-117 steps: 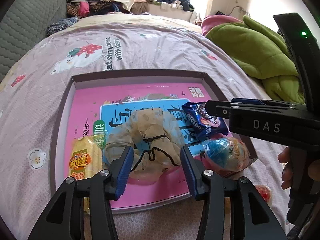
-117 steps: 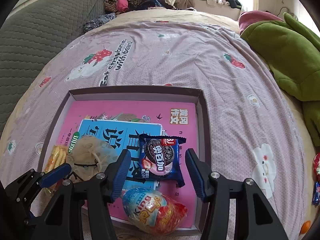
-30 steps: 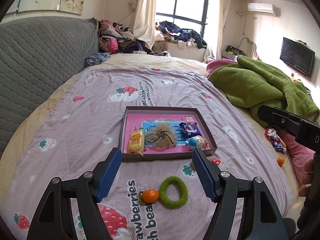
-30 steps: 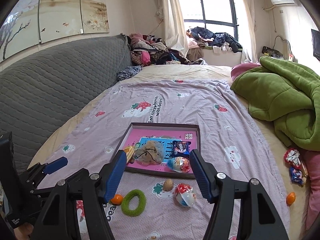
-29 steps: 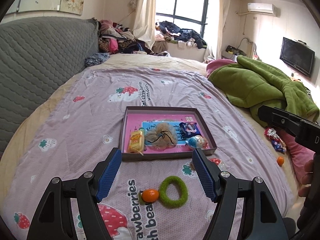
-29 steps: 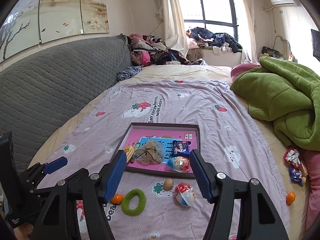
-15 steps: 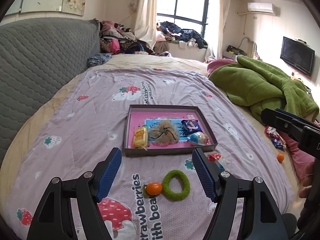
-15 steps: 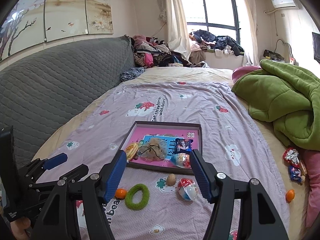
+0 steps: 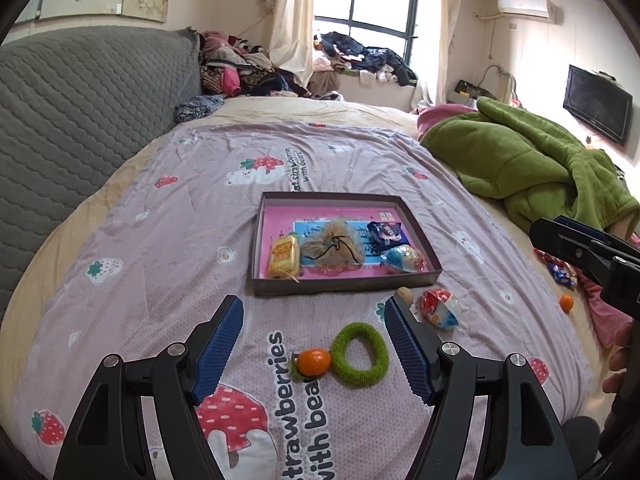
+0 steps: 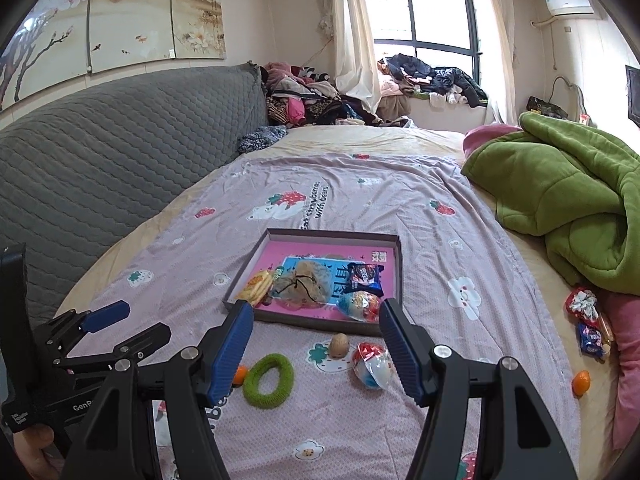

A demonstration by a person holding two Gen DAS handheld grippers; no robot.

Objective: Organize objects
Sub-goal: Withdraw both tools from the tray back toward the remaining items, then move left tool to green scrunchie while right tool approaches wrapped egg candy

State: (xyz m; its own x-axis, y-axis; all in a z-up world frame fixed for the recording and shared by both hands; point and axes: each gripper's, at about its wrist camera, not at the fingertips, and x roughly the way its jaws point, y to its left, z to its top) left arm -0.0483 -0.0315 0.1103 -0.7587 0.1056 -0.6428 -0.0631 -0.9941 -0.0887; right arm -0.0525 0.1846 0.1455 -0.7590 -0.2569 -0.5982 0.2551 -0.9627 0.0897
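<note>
Broadly, a bed (image 9: 168,240) under a lilac strawberry-print cover fills both views, with a grey quilted headboard (image 10: 100,152) along its left side and a rumpled green blanket (image 10: 568,208) on its right. A shallow box (image 9: 344,283) with a pink printed lining sits in the middle of the cover. Inside it, from left to right, lie a yellow snack packet (image 9: 285,256), a beige scrunchie (image 9: 332,246) with a black cord across it, a blue cookie packet (image 9: 386,234) toward the far side, and a foil-wrapped egg (image 9: 404,259) near the front wall.

On the cover just outside the box's near wall lie the loose things: a green hair ring (image 9: 360,354), touching a small orange (image 9: 314,362) on its left; a red and white wrapped egg (image 9: 440,307) to the right; and a small tan nut (image 9: 405,294) between that egg and the box. Farther right, near the bed's edge, are a red scrunchie (image 10: 582,300), a blue sweet packet (image 10: 592,338) and a second orange (image 10: 581,382).

The left tongs (image 9: 314,348) hang above the cover with jaws spread wide and nothing between them; the orange and ring lie beyond the tips. The right tongs (image 10: 316,350) are likewise parted and empty, framing the nut and wrapped egg from above.
</note>
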